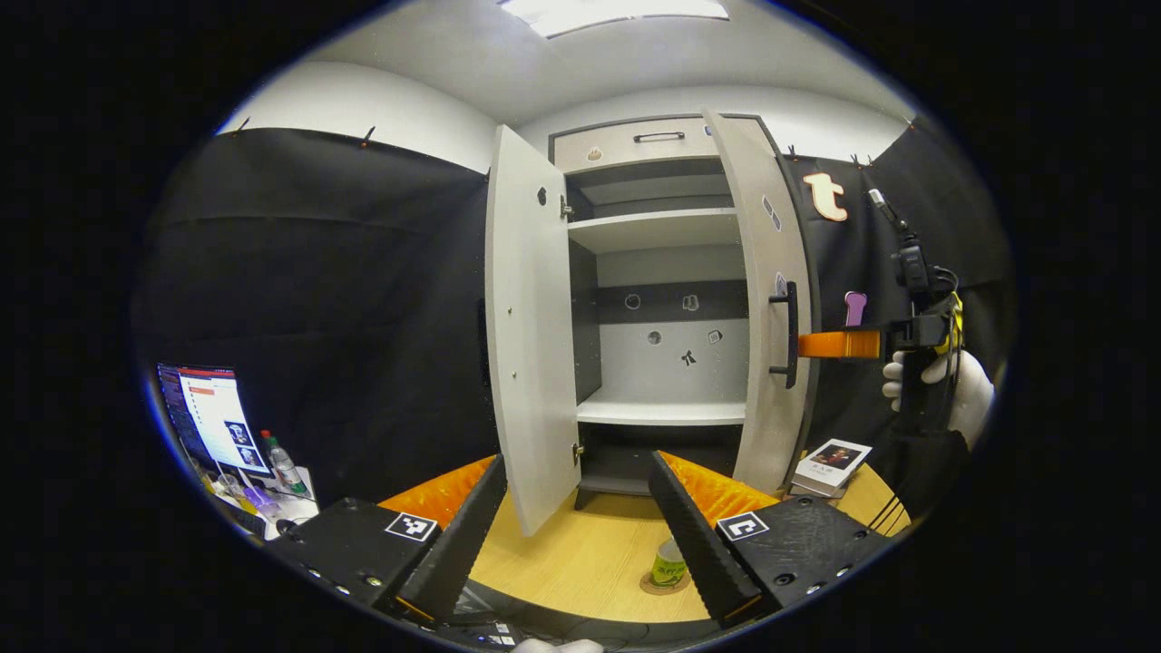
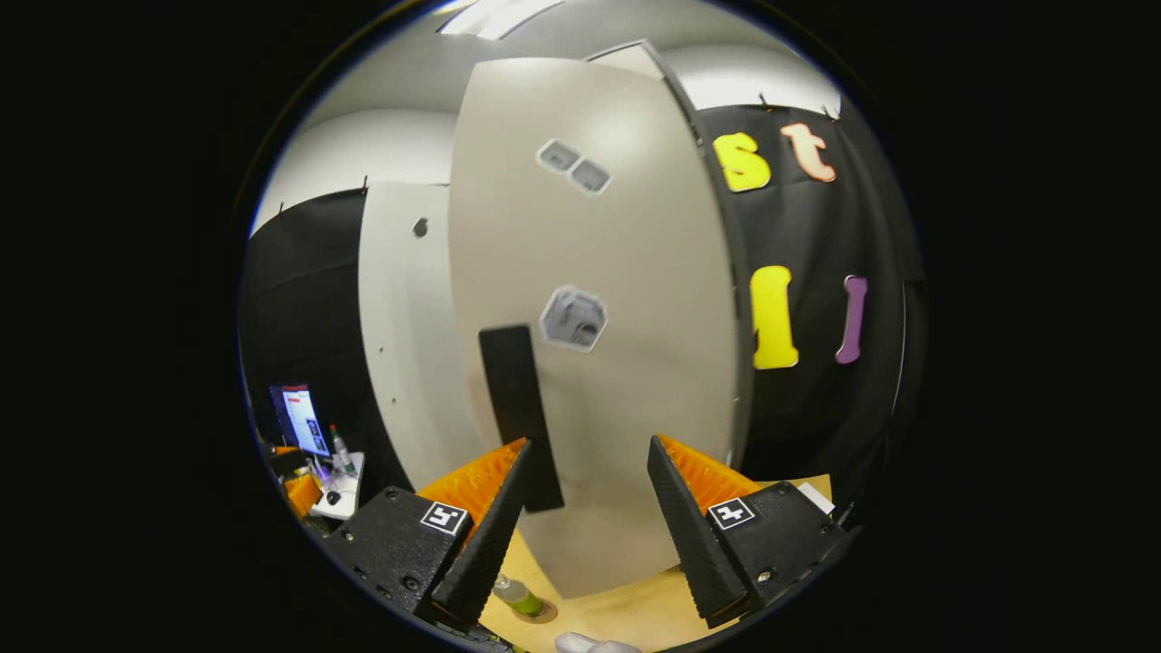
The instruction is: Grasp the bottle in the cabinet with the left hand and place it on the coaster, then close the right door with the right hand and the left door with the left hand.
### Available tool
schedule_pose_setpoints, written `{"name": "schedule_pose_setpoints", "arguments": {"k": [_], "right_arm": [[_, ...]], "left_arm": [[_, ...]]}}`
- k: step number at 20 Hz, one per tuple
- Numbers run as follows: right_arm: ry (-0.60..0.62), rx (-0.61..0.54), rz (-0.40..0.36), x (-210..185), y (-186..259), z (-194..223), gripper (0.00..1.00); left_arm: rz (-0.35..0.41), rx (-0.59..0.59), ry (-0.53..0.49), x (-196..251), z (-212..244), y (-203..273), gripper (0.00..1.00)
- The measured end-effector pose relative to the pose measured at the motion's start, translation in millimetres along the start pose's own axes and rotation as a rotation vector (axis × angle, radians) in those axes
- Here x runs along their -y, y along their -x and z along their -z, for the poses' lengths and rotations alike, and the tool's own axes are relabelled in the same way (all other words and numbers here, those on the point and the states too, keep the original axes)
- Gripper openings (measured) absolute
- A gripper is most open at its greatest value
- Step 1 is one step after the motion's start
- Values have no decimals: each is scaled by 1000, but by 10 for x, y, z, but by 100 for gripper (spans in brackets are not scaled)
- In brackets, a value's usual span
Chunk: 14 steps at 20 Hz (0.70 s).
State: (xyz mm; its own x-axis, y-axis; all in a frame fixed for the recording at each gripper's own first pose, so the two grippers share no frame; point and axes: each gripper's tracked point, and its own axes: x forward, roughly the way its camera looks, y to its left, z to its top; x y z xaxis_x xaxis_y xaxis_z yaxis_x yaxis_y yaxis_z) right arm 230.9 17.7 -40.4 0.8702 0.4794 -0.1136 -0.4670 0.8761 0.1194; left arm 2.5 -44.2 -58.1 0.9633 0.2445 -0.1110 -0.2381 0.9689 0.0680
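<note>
Bottle (image 1: 669, 564) stands on coaster (image 1: 655, 585) on table (image 1: 580, 553), before the open cabinet (image 1: 658, 299)

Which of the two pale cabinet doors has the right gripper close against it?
The right-hand pale door with the black bar handle: the right gripper reaches its outer edge. The left door hangs open alone.

Handheld gripper rigs, gloved operator

Left gripper (image 1: 580, 531): black housings, screw heads, square black-and-white fiducial tag per side, ribbed fingers. Right gripper (image 2: 580, 535): same build; in the left gripper view, a white-gloved hand (image 1: 943, 385), black sleeve, black cables, yellow strap.
</note>
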Motion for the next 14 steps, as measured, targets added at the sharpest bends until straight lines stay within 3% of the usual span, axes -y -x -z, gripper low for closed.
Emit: {"name": "schedule_pose_setpoints", "arguments": {"k": [8, 14], "right_arm": [[22, 30, 57, 181, 267, -35, 79], [32, 34, 192, 355, 681, -38, 79]], "left_arm": [[-20, 7, 2, -212, -34, -150, 96], [-6, 72, -14, -762, -304, -709, 95]]}}
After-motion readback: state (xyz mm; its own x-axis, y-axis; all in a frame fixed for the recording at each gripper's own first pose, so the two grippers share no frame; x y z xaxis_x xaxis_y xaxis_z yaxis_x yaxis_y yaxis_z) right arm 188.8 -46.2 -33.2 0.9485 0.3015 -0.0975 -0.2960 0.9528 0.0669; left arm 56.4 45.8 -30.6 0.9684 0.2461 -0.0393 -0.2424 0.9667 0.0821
